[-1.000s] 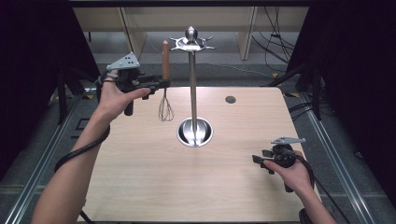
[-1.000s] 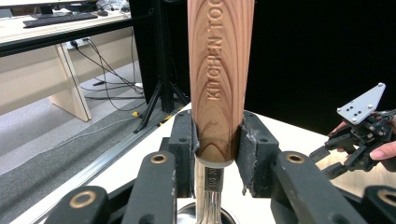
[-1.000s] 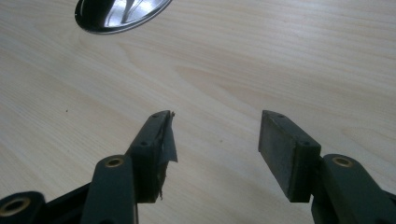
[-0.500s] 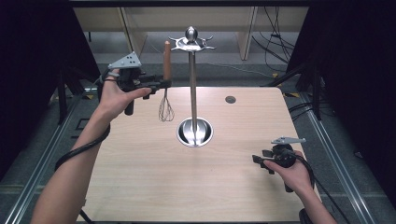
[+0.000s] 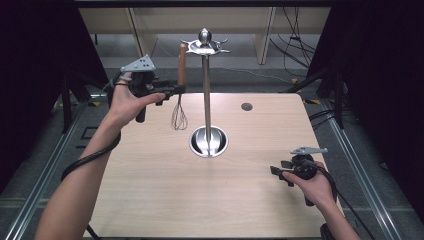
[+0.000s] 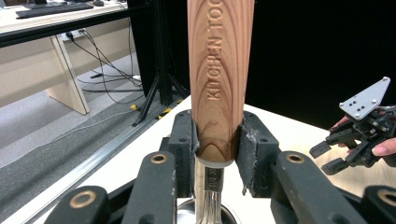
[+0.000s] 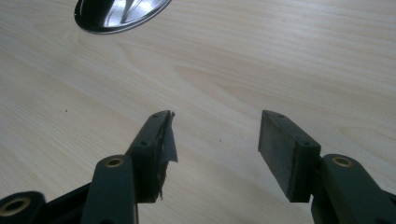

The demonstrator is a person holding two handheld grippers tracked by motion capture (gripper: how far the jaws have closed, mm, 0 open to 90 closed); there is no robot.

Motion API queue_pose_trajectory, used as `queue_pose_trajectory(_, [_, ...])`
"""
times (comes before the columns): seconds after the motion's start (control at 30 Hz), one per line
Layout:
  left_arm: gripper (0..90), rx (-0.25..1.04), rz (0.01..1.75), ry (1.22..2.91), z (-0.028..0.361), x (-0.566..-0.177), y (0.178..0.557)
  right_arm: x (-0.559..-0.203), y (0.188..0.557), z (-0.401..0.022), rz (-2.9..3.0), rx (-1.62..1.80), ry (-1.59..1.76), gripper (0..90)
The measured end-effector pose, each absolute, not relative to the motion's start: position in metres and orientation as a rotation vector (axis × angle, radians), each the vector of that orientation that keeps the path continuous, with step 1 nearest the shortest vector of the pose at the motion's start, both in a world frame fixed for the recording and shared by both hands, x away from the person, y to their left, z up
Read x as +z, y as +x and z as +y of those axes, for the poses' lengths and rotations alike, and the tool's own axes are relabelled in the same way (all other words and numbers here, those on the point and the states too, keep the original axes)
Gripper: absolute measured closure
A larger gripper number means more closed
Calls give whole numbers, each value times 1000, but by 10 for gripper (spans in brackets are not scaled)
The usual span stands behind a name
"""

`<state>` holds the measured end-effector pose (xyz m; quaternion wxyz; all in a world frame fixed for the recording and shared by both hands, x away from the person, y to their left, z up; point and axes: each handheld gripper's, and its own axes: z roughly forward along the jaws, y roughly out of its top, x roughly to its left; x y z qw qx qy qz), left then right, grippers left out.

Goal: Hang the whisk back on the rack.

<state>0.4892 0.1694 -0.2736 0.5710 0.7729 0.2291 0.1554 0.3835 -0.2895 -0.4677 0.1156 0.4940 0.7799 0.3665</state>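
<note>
While the left gripper clamps the wooden-handled wire whisk upright beside the steel hook stand, hanging it there remains, I judge; the right gripper rests released, well apart.

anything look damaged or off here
The right hand-held gripper has a worn pad: its lining is frayed and peeling off the jaw. Otherwise the whisk sits upright and clamped in the left hand-held gripper.

Bare table fills the lower centre of the frame; the upright stand blocks the middle.
</note>
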Motion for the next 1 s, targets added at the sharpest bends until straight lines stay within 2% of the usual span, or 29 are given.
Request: queue_pose_trajectory(1.0, [687, 345, 559, 1835, 160, -272, 494, -468, 384, -289, 2288, 1076, 1446, 451])
